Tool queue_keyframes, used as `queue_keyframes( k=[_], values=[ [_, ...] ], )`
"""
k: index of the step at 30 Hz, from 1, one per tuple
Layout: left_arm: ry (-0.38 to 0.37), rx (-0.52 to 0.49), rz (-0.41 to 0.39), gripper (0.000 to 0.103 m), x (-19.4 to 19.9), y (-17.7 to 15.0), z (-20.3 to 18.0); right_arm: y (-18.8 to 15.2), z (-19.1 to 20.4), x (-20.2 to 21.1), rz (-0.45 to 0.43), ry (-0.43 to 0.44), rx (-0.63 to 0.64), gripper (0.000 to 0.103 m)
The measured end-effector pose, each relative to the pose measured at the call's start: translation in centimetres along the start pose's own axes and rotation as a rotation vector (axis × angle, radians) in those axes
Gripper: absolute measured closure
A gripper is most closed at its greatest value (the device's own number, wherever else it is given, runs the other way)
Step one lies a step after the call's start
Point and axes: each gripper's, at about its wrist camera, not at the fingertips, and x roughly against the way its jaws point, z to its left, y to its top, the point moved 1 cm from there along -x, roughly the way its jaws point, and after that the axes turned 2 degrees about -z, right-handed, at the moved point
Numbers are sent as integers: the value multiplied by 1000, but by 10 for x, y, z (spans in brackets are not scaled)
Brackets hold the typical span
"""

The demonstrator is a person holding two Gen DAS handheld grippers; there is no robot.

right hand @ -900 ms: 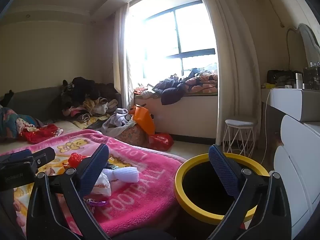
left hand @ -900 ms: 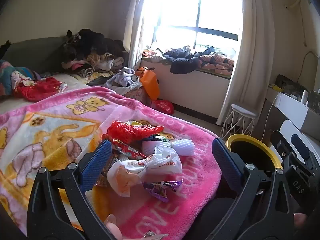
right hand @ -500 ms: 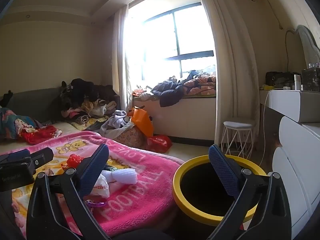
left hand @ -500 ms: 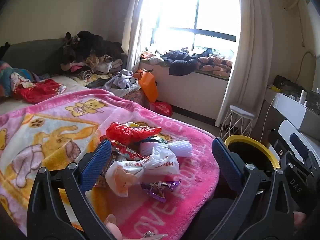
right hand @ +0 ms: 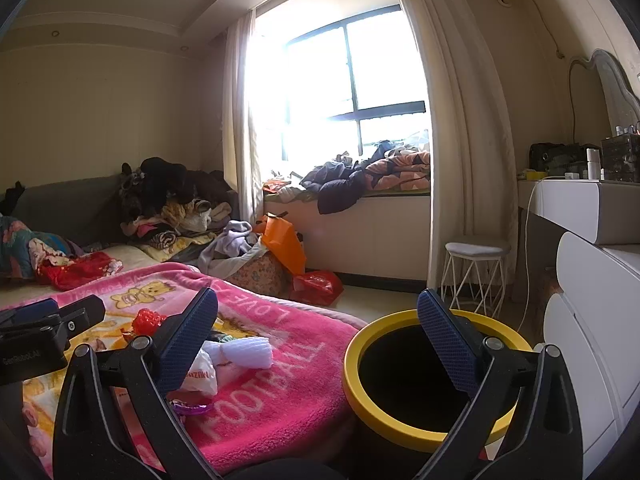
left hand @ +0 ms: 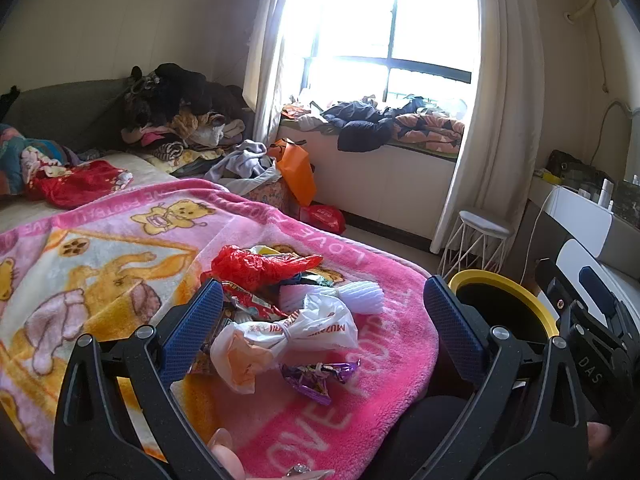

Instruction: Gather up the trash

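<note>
A heap of trash lies on the pink blanket (left hand: 120, 248): a red plastic bag (left hand: 256, 266), a knotted white plastic bag (left hand: 288, 332), white foam wrap (left hand: 352, 294), a purple wrapper (left hand: 316, 374) and red snack packets (left hand: 252, 304). My left gripper (left hand: 320, 328) is open and empty, hovering over the heap. A black bin with a yellow rim (right hand: 424, 376) stands off the bed's corner; it also shows in the left wrist view (left hand: 504, 300). My right gripper (right hand: 316, 340) is open and empty between the bed corner and the bin.
Clothes are piled at the bed's head (left hand: 176, 120) and on the window seat (left hand: 376, 128). An orange bag (left hand: 296, 172) and a red bag (left hand: 324, 218) sit on the floor. A white stool (right hand: 476, 276) and a white dresser (right hand: 592, 320) stand at the right.
Both grippers have drifted slightly; the views shift a little. Both stay open and empty. The trash has not moved.
</note>
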Motion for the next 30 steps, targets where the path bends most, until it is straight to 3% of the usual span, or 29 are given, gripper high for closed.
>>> queue_keyframes(
  k=[30],
  values=[
    [0, -3, 2, 11, 0, -1, -1, -3, -4, 1, 2, -8, -4, 6]
  ],
)
